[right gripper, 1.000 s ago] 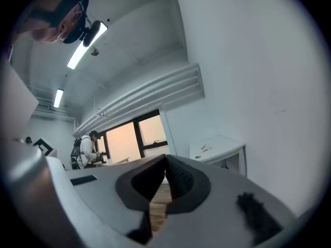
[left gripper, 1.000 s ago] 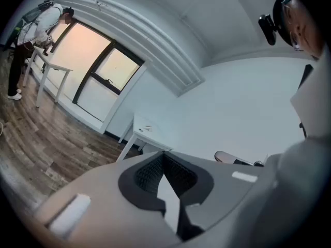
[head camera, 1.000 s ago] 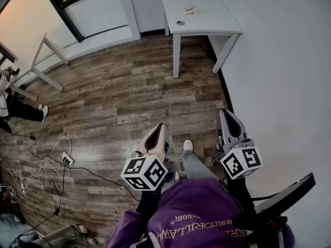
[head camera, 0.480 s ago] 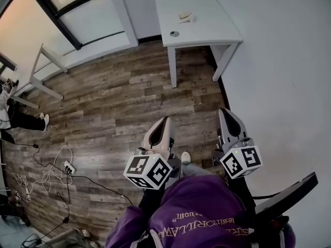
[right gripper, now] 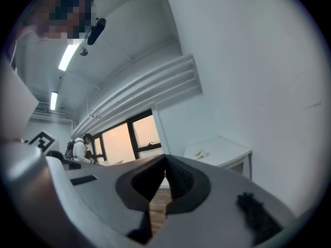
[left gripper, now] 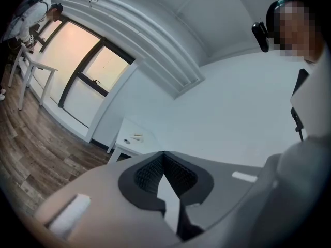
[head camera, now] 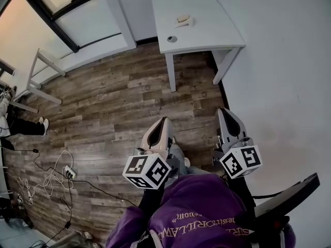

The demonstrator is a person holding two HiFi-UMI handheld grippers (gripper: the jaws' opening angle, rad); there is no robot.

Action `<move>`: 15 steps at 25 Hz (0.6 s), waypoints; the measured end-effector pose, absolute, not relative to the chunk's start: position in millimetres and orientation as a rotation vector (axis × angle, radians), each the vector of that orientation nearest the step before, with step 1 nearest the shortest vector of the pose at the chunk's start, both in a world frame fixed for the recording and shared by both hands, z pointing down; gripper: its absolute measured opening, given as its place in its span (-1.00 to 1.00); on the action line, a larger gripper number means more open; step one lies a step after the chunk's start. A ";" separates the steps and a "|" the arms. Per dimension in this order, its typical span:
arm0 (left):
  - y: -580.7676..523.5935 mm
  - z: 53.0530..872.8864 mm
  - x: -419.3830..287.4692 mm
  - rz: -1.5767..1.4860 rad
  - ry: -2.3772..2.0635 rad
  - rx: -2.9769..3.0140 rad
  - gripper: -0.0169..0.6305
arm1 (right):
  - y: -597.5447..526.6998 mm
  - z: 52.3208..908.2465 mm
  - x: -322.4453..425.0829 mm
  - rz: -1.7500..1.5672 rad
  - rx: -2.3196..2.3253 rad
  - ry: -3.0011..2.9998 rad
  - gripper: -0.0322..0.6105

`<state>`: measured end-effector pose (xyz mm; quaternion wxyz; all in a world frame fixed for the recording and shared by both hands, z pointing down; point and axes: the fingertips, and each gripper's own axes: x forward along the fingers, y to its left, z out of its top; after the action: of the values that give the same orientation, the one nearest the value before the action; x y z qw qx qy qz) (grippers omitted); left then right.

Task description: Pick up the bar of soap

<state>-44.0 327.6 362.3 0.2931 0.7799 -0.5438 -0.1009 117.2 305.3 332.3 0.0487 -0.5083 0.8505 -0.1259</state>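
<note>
While the bar of soap (head camera: 182, 19) is lying on the far bench (head camera: 217, 25), both grippers are hanging well short of it.
The left gripper (head camera: 165, 120) and right gripper (head camera: 223, 110) are each showing jaws pressed together and gripping nothing; arriving like that is likely risking a shove, the closed tips knocking the soap across the bench or off its edge.

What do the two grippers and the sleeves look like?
The left gripper has a pale cream tapered shell, the right gripper a grey one. Each carries a cube with black-and-white square markers. The person wears a purple sweatshirt with pale lettering.
</note>
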 end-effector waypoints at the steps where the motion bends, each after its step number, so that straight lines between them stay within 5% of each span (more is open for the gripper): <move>1: 317.7 363.6 -45.2 -0.269 -1.446 2.077 -0.92 | 296.1 333.7 116.4 -0.386 -1.553 2.585 -0.87; 15: 152.7 368.8 -77.5 -0.217 -1.379 2.119 -0.93 | 134.7 328.9 82.7 -0.371 -1.611 2.541 -0.87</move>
<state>-77.5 152.7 368.8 0.2974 0.7973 -0.5188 -0.0816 82.7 134.7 328.9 0.0549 -0.5306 0.8370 -0.1221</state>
